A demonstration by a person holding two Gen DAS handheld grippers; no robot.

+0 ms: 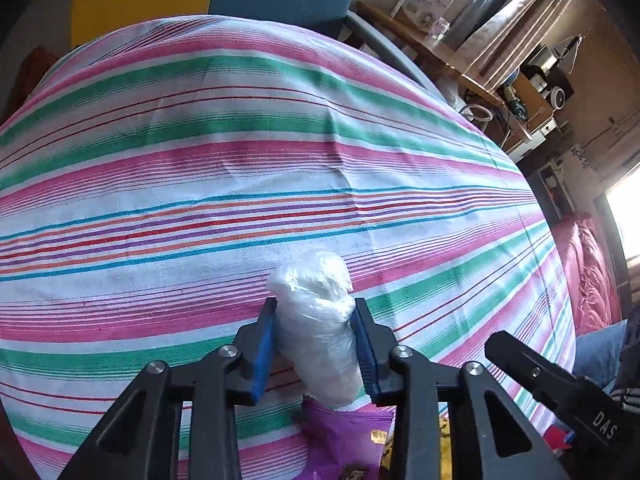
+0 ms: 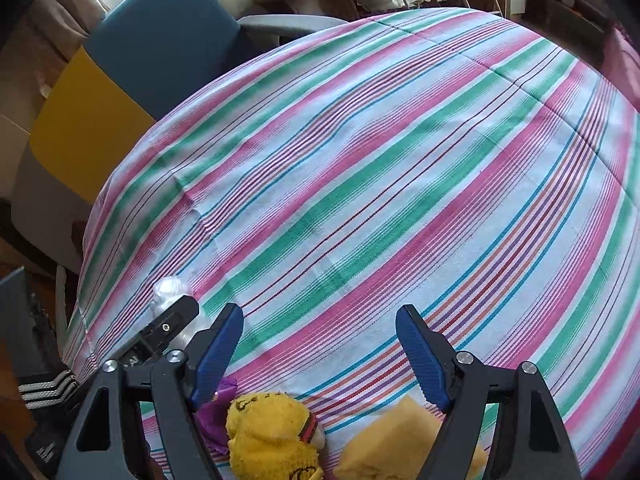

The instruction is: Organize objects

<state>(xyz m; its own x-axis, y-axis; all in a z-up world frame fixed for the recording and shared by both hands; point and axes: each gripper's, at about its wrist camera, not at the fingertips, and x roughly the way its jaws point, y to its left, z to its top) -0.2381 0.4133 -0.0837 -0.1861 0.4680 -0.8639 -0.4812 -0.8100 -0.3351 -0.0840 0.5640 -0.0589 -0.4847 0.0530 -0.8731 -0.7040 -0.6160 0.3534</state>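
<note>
My left gripper (image 1: 316, 304) is shut on a roll of clear plastic bags (image 1: 318, 328) and holds it above the striped tablecloth (image 1: 240, 168). A purple snack packet (image 1: 348, 444) lies just below the roll. In the right wrist view the roll (image 2: 172, 292) and the left gripper's finger (image 2: 168, 326) show at the lower left. My right gripper (image 2: 320, 322) is open and empty above the cloth. Under it lie a yellow plush toy (image 2: 272, 432), a yellow sponge (image 2: 392, 440) and the purple packet (image 2: 218, 408).
A blue chair (image 2: 160, 40) and a yellow panel (image 2: 84, 120) stand at the table's far edge. A wooden shelf with boxes (image 1: 424, 12) and a red sofa (image 1: 588, 272) lie beyond the table's right side.
</note>
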